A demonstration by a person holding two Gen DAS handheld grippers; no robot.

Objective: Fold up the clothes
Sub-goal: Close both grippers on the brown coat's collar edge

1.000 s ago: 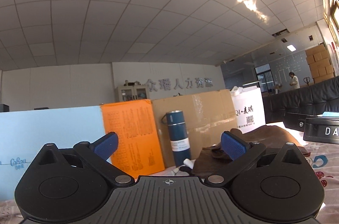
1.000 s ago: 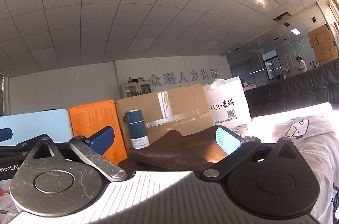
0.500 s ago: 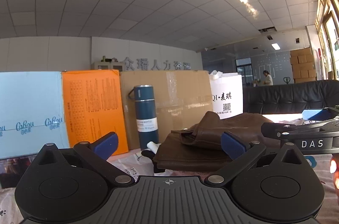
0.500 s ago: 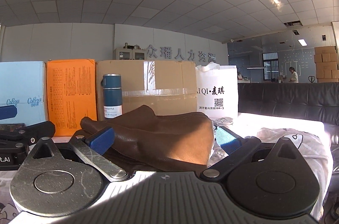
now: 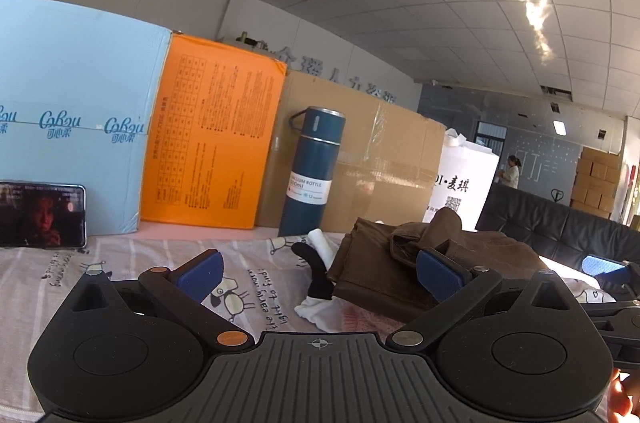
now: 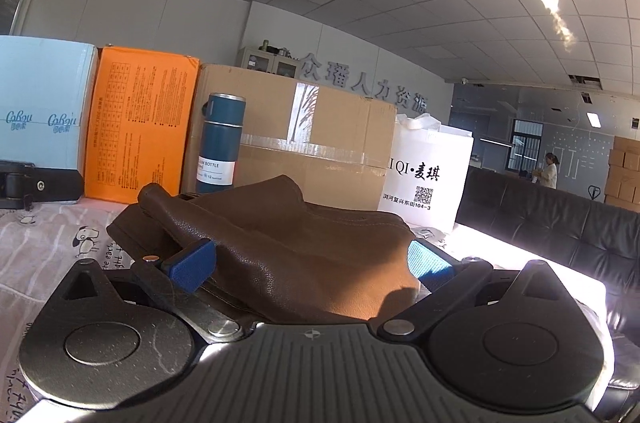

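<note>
My left gripper has its blue-padded fingers spread wide with nothing between them, low over the cartoon-printed sheet. Just beyond it lies the brown garment, a crumpled heap slightly right of centre, with a black sock and some white cloth at its near left edge. My right gripper is spread wide as well; the brown garment bulges up between its fingers, but the pads are not pressed onto it. Past the heap, a dark blue vacuum bottle stands upright against a taped cardboard box. Left of that leans an orange package, then a pale blue box, with a phone propped at the far left. A white shopping bag stands right of the cardboard box, and a black sofa runs behind it.
</note>
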